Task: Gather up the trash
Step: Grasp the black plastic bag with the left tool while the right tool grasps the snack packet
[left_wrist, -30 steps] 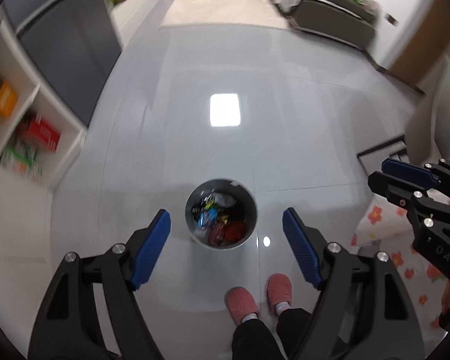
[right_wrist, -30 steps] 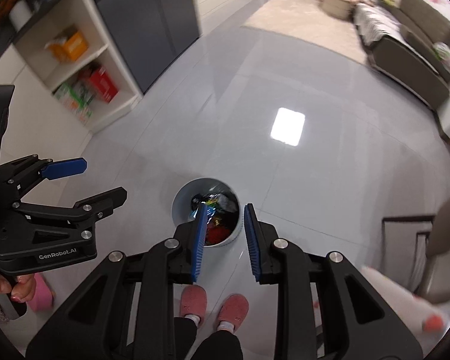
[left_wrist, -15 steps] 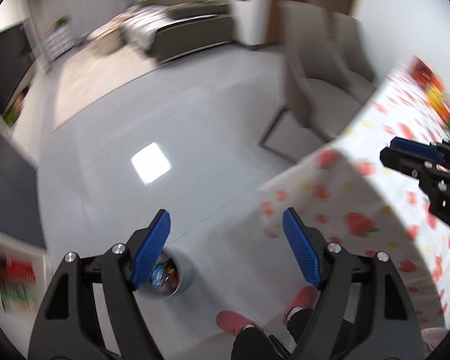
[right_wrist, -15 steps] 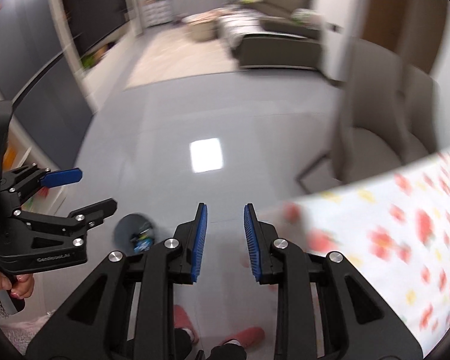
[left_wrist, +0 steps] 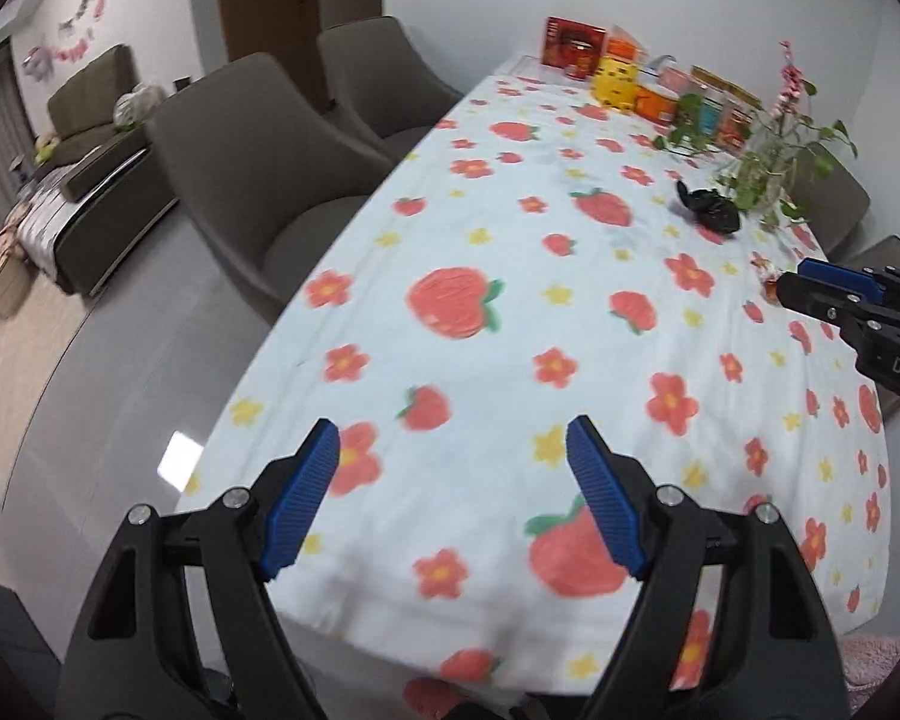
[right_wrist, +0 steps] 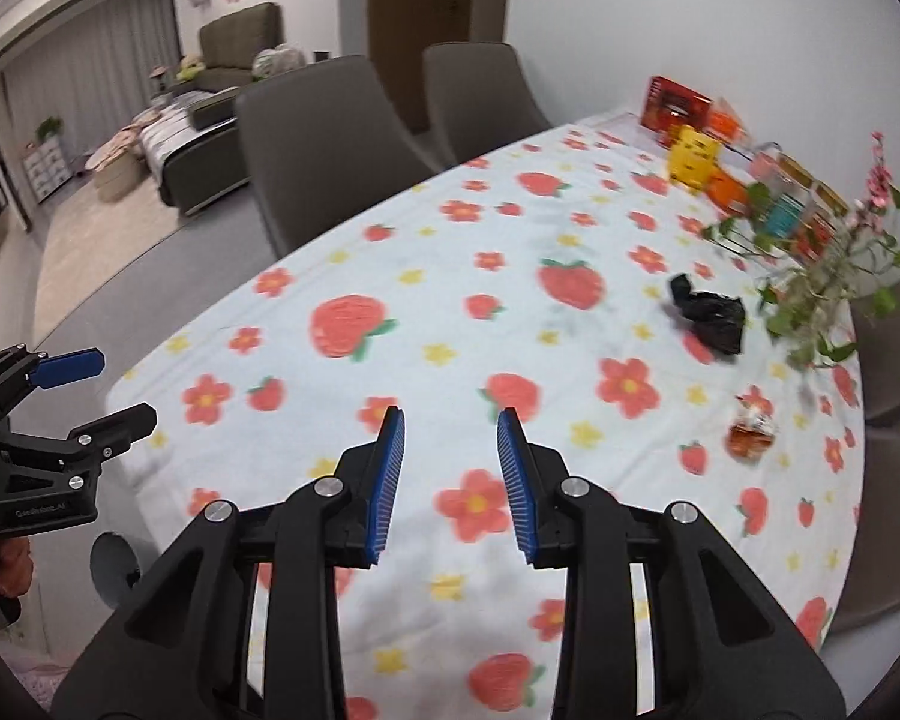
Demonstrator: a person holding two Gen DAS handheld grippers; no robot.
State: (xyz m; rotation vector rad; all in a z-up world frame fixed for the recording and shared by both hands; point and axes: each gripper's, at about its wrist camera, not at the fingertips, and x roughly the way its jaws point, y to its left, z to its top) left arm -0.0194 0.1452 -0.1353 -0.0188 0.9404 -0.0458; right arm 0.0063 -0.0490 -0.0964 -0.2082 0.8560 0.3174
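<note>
A crumpled black plastic bag [left_wrist: 709, 209] [right_wrist: 709, 313] lies on the far right part of the table [left_wrist: 510, 276], beside a plant. A small orange-brown wrapper [right_wrist: 750, 429] [left_wrist: 767, 269] lies nearer, on the right. The grey trash bin [right_wrist: 109, 561] shows on the floor at the lower left of the right wrist view. My left gripper [left_wrist: 453, 495] is open and empty over the table's near edge. My right gripper [right_wrist: 450, 480] is partly open and empty, also over the near part of the table.
The table wears a white cloth [right_wrist: 450, 324] with strawberries and flowers. Snack boxes [left_wrist: 624, 75] stand at its far end, with a potted plant [right_wrist: 828, 282] on the right. Grey chairs [left_wrist: 252, 156] stand along the left side. A sofa [right_wrist: 210, 102] stands beyond.
Both grippers swung up and to the right, from looking down at the bin on the floor to facing the table. The jaws kept the same openings.
</note>
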